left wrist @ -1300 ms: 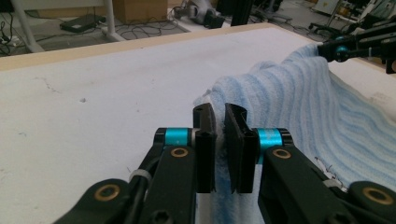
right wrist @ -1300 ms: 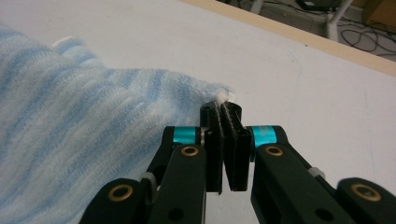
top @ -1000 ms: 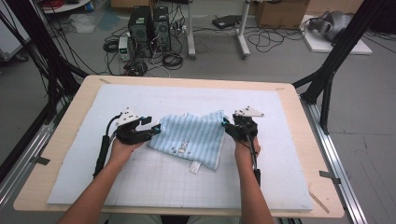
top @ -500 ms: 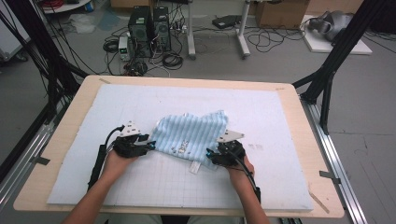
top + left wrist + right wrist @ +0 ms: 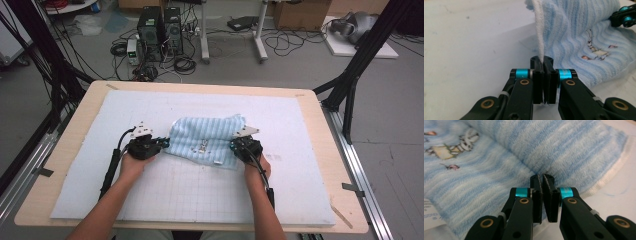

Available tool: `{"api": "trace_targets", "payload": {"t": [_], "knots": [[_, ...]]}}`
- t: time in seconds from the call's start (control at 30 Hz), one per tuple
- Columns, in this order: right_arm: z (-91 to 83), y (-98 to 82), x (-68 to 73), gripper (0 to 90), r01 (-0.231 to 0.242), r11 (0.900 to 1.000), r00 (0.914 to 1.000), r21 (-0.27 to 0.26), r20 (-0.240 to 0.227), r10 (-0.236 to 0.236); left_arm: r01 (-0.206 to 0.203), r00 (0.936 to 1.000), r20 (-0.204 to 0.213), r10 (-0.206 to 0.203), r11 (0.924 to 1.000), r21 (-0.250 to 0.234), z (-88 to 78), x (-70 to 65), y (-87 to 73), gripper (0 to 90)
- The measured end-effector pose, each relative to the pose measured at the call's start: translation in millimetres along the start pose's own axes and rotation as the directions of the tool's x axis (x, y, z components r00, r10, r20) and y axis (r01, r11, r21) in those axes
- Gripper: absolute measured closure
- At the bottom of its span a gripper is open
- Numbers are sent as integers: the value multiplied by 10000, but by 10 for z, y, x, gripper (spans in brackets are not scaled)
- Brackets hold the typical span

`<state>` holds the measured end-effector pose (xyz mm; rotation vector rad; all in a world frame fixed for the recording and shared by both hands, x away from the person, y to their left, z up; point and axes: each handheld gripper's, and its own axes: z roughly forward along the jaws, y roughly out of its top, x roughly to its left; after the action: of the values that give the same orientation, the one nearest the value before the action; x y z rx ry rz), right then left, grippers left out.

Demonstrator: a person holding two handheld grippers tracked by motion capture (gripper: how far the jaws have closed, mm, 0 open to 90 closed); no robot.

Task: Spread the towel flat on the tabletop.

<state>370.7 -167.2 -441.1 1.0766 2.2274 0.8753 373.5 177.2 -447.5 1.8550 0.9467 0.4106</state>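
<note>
Where cables sprawl, pale mat (image 5: pixel 200 200).

Striped blue towel (image 5: pixel 207 142) bunched on white mat (image 5: pixel 200 195) — left gripper (image 5: pixel 159 143), right gripper (image 5: pixel 236 146) at edges.

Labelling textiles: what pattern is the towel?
Light blue and white stripes on the towel, with a small embroidered animal motif; clearest in the right gripper view.

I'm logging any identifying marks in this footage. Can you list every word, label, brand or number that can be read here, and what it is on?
None can be read.
White care tag on the striped towel: printed lines, too blurred to read.
Embroidered figure on the towel: a picture, no letters.
Computer towers on the floor: any marks too small to tell.
</note>
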Motion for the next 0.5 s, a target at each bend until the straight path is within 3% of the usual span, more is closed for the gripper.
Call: {"api": "trace_targets", "payload": {"t": [0.1,0.2,0.27,0.37,0.5], "knots": [[71,-8,-36,824,-192,9998,9989,80,421,188,-40,9988,-479,45,9999,102,73,-21,22,847],[37,-26,-65,705,-525,9986,9978,-58,397,526,407,9975,-583,-402,9991,72,34,29,21,563],[-36,-42,-78,604,-688,9969,9972,-374,280,699,358,9974,-626,-344,9992,204,-22,60,18,488],[-177,-80,-89,499,-988,9921,9949,-773,143,1002,336,9990,-294,-334,9994,74,-124,55,-25,454],[-378,-158,-98,411,-1270,9830,9913,-1326,182,1306,-358,9993,71,356,9989,315,-211,-10,-77,432]]}}
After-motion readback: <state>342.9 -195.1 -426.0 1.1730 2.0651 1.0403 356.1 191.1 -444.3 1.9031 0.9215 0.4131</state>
